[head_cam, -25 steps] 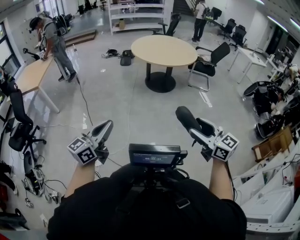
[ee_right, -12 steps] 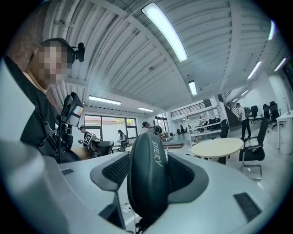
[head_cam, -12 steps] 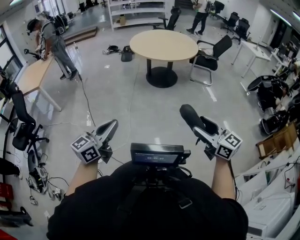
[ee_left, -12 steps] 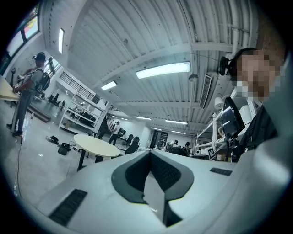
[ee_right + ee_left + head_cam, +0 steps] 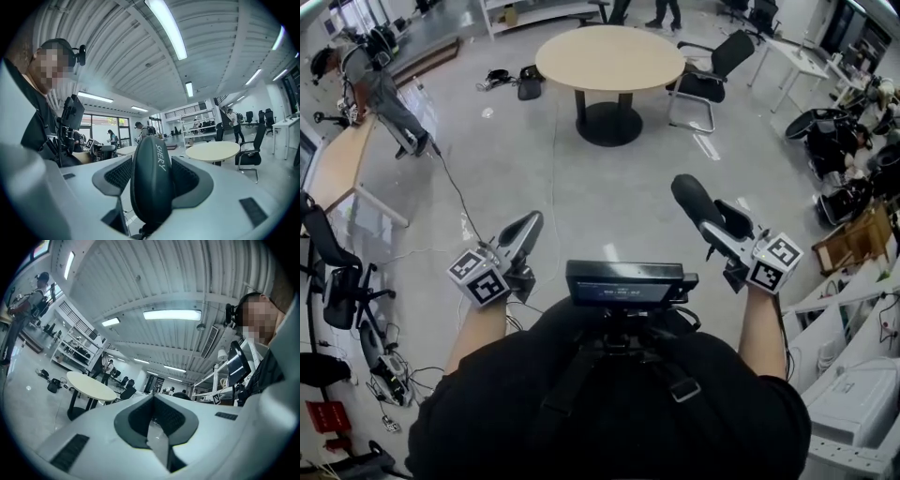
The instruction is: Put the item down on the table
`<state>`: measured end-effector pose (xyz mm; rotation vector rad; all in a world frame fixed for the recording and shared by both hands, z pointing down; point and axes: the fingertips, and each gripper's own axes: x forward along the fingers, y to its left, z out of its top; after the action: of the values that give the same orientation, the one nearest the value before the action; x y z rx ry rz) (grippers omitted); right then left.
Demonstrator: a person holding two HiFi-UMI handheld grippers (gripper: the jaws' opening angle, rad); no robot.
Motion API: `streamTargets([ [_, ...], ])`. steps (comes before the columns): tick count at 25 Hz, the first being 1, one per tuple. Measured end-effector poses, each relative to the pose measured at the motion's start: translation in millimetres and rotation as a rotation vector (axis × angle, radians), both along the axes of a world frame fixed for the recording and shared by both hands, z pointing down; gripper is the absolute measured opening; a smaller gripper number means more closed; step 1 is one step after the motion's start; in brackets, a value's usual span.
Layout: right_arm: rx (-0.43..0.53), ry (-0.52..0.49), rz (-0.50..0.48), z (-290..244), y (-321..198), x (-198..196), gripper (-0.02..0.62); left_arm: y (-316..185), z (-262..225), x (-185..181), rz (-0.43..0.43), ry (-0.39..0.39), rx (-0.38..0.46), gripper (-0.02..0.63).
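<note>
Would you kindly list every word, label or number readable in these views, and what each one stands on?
"SHERY": white letters along the dark case.
Chest-mounted screen: a line of text, too small to read.
Marker cubes: square patterns only, no words.

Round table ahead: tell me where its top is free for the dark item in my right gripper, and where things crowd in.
The round table top looks bare all over. A black chair crowds its right side; bags lie on the floor at its left. The near edge, facing open floor, is the freest approach for the dark item.
</note>
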<state>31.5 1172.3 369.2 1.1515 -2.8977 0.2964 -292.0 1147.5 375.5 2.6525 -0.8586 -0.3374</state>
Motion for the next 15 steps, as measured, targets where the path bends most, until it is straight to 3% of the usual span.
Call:
streamTargets([
  [4, 0.017, 0.013, 0.038, -16.8, -79.8, -67.1, 0.273, -92.8, -7.2, -59.3, 0.054, 0.002, 0.011, 0.002],
  [11, 0.012, 0.025, 0.075, -24.7, -212.5, -223.7, 0.273, -236.2, -4.6, -206.6, 0.102, -0.019, 0.005, 0.002],
  [13, -0.003, 0.032, 0.073, -19.2, -253.9, -224.0, 0.273, -280.6, -0.5, -204.3, 0.103, -0.015, -0.005, 0.002],
  [15, -0.016, 0.035, 0.072, -15.4, -296.1, -192.4, 0.273, -323.0, 3.3, -171.8, 0.104, -0.010, -0.019, 0.002],
])
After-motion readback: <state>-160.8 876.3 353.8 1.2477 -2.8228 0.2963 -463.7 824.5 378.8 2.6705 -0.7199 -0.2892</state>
